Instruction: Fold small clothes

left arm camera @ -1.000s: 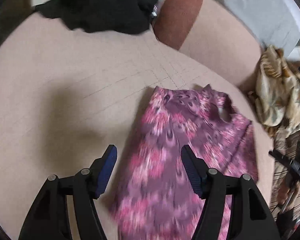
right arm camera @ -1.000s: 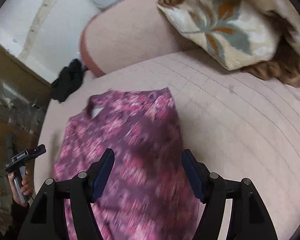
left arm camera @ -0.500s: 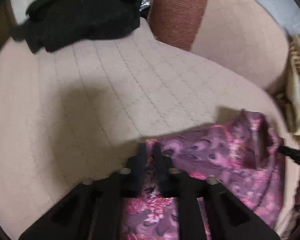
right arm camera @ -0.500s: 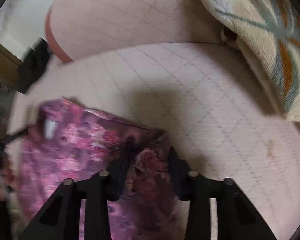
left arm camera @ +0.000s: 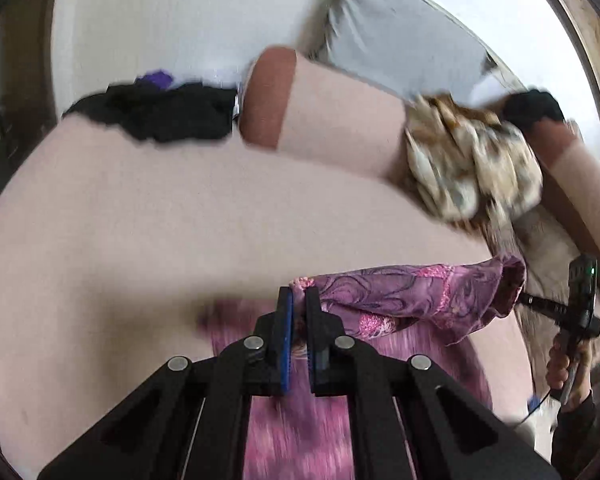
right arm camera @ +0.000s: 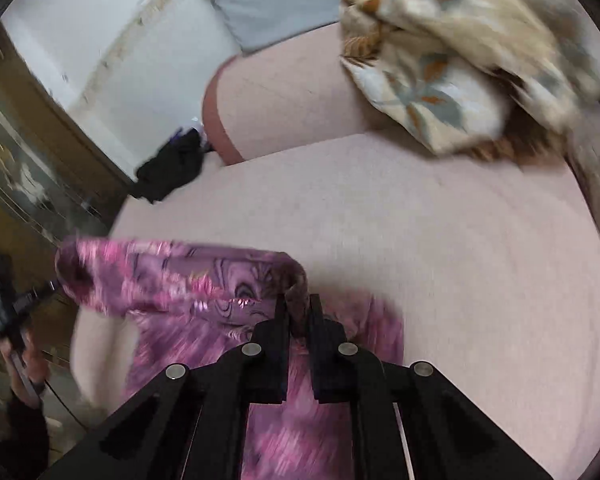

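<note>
A pink and purple patterned garment (left arm camera: 412, 296) hangs stretched between my two grippers above the pale pink bed (left arm camera: 140, 240). My left gripper (left arm camera: 299, 300) is shut on one top corner of it. My right gripper (right arm camera: 298, 312) is shut on the other top corner; the garment (right arm camera: 188, 280) runs left from it and its lower part drapes down below the fingers. In the left wrist view the right gripper's far end (left arm camera: 580, 300) shows at the right, held in a hand.
A black clothes pile (left arm camera: 160, 116) lies at the bed's far left by a pink bolster (left arm camera: 324, 120). A floral beige cloth (left arm camera: 472, 168) (right arm camera: 460, 60) lies heaped at the far right. A wooden cabinet (right arm camera: 20, 160) stands left of the bed.
Both grippers closed on the garment's top corners and lifted it off the bed; it now hangs stretched between them. A second ago both were open above the flat garment.
</note>
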### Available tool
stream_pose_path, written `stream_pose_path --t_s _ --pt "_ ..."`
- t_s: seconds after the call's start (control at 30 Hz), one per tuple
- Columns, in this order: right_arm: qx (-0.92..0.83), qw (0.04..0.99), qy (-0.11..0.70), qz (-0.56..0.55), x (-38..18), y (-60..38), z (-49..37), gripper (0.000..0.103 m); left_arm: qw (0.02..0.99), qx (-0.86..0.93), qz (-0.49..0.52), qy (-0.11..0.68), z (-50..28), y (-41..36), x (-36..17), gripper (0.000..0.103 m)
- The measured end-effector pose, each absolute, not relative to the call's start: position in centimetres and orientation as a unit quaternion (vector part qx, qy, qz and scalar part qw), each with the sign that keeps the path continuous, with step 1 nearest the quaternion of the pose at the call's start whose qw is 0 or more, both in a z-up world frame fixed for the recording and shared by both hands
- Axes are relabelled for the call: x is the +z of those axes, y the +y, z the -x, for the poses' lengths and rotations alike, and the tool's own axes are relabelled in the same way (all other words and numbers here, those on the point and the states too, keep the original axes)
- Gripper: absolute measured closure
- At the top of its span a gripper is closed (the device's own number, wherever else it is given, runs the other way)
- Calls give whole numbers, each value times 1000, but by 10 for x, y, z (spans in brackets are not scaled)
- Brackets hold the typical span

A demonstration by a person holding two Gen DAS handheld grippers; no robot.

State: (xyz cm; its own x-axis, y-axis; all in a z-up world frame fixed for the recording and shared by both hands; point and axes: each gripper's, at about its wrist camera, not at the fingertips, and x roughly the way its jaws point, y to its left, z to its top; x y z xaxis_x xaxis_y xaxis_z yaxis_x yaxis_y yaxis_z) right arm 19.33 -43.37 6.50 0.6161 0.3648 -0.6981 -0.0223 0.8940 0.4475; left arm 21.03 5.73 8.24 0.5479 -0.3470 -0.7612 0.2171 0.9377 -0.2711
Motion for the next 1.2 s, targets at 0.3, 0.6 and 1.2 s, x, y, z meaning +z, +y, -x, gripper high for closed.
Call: stream_pose_path --t_s 0.3,0.6,1.2 --pt "32 822 462 -333 -66 -423 -37 95 798 -92 185 566 -102 85 -62 97" --pt "50 825 435 -357 -55 -424 14 65 835 -134 141 514 -57 67 -11 85" --pt "96 779 415 -459 -77 -416 -38 51 743 -135 340 560 -111 72 -85 72"
